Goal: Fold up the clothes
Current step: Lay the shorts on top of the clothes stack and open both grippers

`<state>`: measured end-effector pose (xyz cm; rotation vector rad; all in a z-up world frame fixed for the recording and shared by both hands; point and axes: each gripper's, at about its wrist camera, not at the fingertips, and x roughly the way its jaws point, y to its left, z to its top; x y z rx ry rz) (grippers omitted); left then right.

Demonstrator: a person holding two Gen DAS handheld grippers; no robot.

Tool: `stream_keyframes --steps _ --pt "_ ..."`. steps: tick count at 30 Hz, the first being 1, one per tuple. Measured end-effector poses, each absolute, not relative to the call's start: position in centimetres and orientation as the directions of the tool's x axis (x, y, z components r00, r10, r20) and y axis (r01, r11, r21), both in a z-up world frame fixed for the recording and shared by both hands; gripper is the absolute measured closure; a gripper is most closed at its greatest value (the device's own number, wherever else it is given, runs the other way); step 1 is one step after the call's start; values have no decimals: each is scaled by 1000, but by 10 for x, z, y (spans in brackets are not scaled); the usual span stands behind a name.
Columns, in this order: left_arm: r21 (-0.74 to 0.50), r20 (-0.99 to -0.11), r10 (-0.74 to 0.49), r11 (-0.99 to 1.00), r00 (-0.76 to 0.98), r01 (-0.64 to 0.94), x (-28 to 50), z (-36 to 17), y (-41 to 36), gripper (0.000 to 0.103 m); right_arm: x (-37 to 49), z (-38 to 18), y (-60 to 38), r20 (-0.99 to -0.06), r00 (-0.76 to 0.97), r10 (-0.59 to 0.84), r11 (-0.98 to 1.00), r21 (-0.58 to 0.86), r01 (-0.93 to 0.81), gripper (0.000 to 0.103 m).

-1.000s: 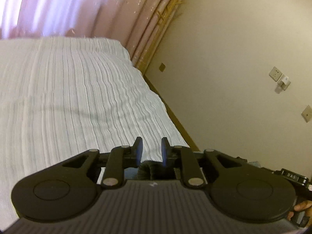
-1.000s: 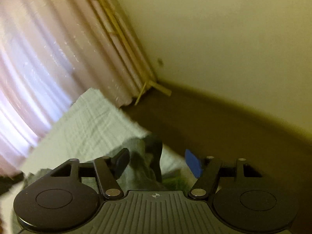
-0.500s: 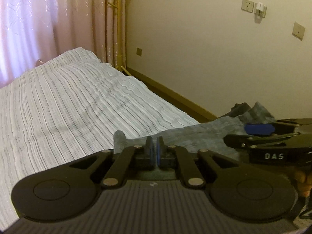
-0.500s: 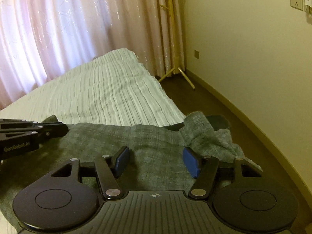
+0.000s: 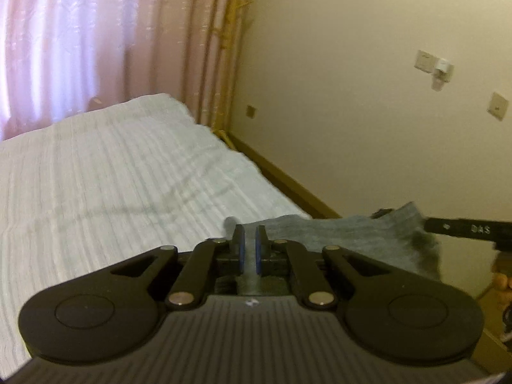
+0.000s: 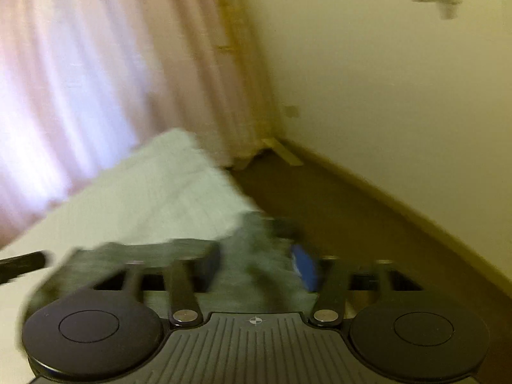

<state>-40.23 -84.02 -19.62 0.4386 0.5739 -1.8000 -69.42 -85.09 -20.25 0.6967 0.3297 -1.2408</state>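
Observation:
A grey garment (image 5: pixel 352 240) lies over the near right corner of the white striped bed (image 5: pixel 112 176). My left gripper (image 5: pixel 249 243) is shut on its edge, and a strip of grey cloth shows between the blue pads. The cloth stretches right to my right gripper (image 5: pixel 448 227). The right wrist view is blurred. There my right gripper (image 6: pixel 256 265) has its jaws closing around a bunch of the garment (image 6: pixel 259 288), with the pads apart. The left gripper (image 6: pixel 22 264) shows as a dark bar at the far left edge.
Pink curtains (image 5: pixel 80 48) hang behind the bed, with a wooden coat stand (image 5: pixel 230 48) in the corner. A cream wall with sockets (image 5: pixel 428 60) runs along the right. Brown floor (image 6: pixel 352 217) lies between bed and wall. A hand (image 5: pixel 502 281) holds the right gripper.
The left gripper closed on the garment's edge and then swung. The right gripper's jaws have narrowed around the cloth, and its view has gone blurred with motion.

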Motion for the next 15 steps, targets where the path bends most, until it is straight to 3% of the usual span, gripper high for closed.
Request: stream_keyframes --steps 5,8,15 --pt "-91 -642 -727 -244 -244 966 -416 -216 -870 99 -712 -226 -883 -687 57 -725 -94 181 979 65" --pt "-73 -656 -730 -191 -191 979 -404 -217 -869 99 -733 -218 -870 -687 -21 -727 -194 176 965 65" --pt "-161 -617 -751 -174 -236 972 -392 -183 -801 99 -702 -195 -788 -639 215 -739 47 270 962 65"
